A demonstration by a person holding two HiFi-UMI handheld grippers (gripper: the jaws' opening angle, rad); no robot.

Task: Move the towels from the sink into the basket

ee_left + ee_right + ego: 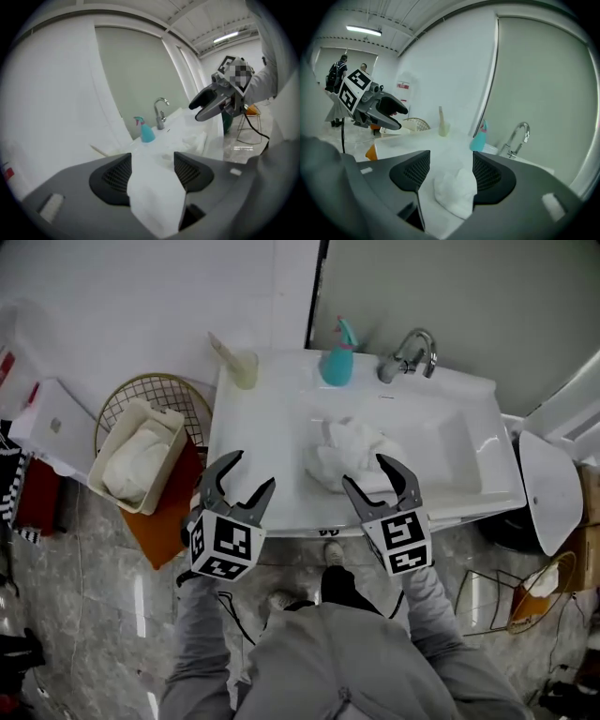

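Left claw (253,469) and right claw (365,470) hang released over the front edge of the sink (455,442); crumpled towel (352,451) lies inside; second towel (131,465) fills the basket (165,476).

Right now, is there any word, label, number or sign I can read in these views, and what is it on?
No text is readable in any view.
Red-and-white wall sign: print too small to read.
Cubes on the left gripper and right gripper: black-and-white square patterns only, no letters.
Teal spray bottle: no label visible.
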